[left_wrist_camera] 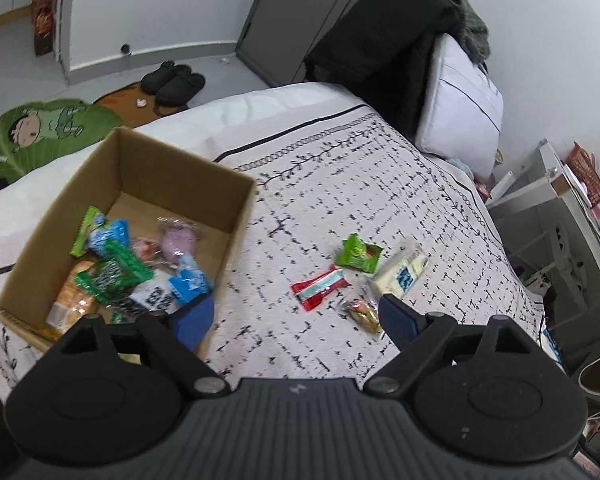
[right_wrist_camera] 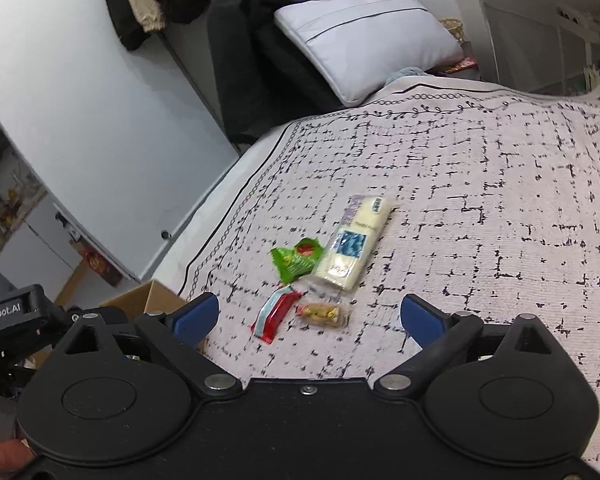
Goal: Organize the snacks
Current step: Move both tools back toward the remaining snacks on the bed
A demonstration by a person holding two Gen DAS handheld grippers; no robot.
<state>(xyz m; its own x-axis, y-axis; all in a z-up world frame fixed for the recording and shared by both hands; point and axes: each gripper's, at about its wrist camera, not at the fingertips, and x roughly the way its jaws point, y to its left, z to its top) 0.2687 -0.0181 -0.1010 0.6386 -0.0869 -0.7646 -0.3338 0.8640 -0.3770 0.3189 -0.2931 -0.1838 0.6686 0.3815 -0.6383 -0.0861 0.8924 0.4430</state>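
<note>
We find an open cardboard box [left_wrist_camera: 132, 200] part-filled with mixed wrapped snacks. Beside the box, four packets lie flat on the bedspread: a red-striped wrapper [left_wrist_camera: 320, 286] nearest, a green packet [left_wrist_camera: 358, 254] behind it, a gold candy [left_wrist_camera: 364, 314], and a cream pack [left_wrist_camera: 400, 272] farthest.

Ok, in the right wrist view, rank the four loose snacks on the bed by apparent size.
1. White pack
2. Green packet and red-striped wrapper: look alike, not ranked
3. Small clear-wrapped snack, though it lies nearest the camera
</note>
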